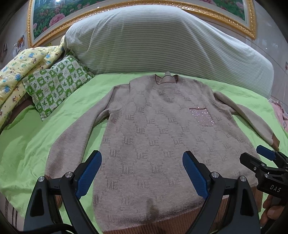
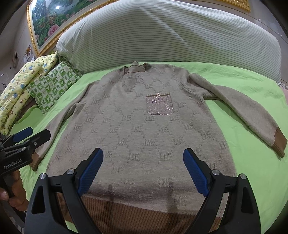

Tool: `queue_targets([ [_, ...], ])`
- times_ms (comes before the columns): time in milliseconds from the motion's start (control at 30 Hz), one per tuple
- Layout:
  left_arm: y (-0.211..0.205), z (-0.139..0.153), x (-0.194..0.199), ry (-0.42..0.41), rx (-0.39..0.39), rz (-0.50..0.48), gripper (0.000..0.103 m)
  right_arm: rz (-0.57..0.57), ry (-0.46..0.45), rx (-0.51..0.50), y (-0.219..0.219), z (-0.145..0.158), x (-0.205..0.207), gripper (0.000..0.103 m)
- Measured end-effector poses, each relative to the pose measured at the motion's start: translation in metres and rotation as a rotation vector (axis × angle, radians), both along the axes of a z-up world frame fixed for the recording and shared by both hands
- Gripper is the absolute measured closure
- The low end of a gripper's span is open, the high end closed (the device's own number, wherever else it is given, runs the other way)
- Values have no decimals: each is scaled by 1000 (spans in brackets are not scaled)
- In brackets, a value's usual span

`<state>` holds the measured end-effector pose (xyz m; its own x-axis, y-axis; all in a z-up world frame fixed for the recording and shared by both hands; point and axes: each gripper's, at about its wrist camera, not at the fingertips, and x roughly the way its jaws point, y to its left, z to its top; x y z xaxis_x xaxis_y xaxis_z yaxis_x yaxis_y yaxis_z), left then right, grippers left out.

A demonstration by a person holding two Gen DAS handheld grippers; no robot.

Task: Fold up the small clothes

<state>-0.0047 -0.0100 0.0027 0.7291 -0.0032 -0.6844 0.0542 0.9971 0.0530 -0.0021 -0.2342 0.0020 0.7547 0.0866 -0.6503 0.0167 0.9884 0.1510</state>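
A small beige knit sweater lies flat, front up, on a green sheet, both sleeves spread out and its brown ribbed hem nearest me. A sparkly chest pocket shows on it. My left gripper hovers open above the hem's left part, nothing between its blue pads. My right gripper is open too, over the hem's middle. The right gripper appears at the right edge of the left wrist view; the left gripper shows at the right wrist view's left edge.
A large striped pillow lies behind the collar. A green checked cushion and a yellow printed quilt sit at the back left. A gold-framed picture hangs on the wall.
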Motion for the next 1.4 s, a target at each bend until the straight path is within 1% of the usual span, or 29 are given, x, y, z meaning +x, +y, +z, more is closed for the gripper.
queue_targets([
  [233,3,-3,1,7,3,3,11,2,0,1,0,0,1,12],
  [333,4,-3,1,5,17,2,11,4,1,1,2,0,0,12],
  [533,6,-5,4,8,1,3,11,11,2,1,7,0,0,12],
  [867,7,-11,7,19,2,3,11,8,8,6,9,-1,1,12],
  [1000,6,-14,12,28,3,0,11,-1,13,15,3,-3,3,12],
  [1167,7,-17,21,45,5,0,10,-42,23,9,-27,-6,7,12],
  [1333,13,-23,41,64,13,9,10,-160,49,-70,-93,-11,12,12],
  [1400,16,-26,52,85,14,20,10,-226,70,-127,-131,-15,16,12],
])
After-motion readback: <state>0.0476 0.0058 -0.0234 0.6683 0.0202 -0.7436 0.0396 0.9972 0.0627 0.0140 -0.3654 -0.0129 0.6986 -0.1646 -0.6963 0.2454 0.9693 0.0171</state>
